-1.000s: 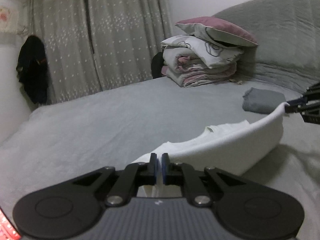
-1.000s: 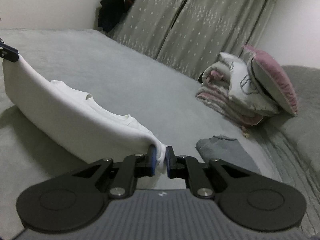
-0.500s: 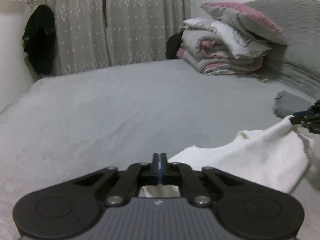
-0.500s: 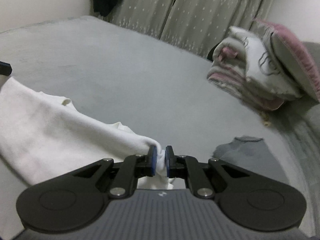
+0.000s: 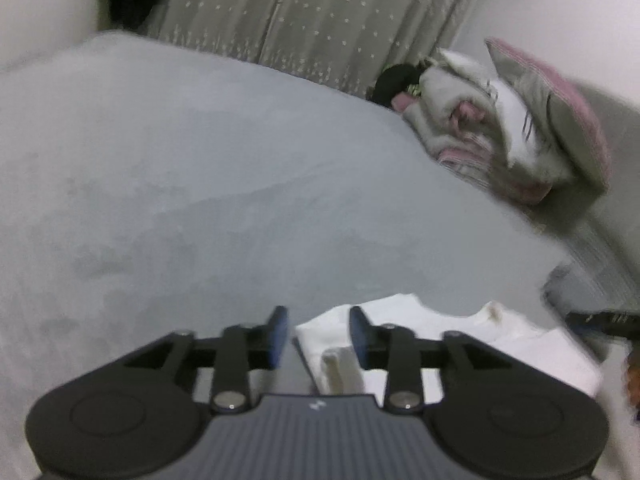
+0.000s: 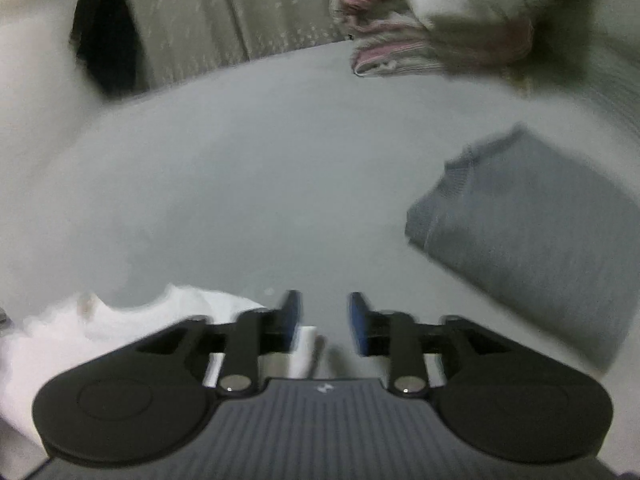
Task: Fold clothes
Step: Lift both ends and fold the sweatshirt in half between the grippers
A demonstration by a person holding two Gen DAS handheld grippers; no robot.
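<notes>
Left wrist view first: the left gripper has its blue pads spread apart and the jaws are opening. A corner of the white garment sits in the gap, closer to the pad on the 3 o'clock side, but nothing is pinching it, so it's loose. The garment lies flat on the grey bed, spreading from the gap out toward 3 o'clock, neckline facing up toward 12. At the far 3 o'clock edge a dark bit of the right gripper pokes in. Up at 1-2 o'clock there's a pile of folded bedding with a pink-edged pillow on top, and curtains along 12.

Right wrist view, pretty blurry: the right gripper is also spread and its jaws are opening too. Here the white garment lies off toward 9 o'clock, with an edge tucked behind the 9 o'clock finger; the gap itself mostly shows bed. No grip on it. A folded grey garment rests on the bed at 3 o'clock, apart from the white one. Bedding is at 1 o'clock, curtains at 11, and something dark hangs at 10.
</notes>
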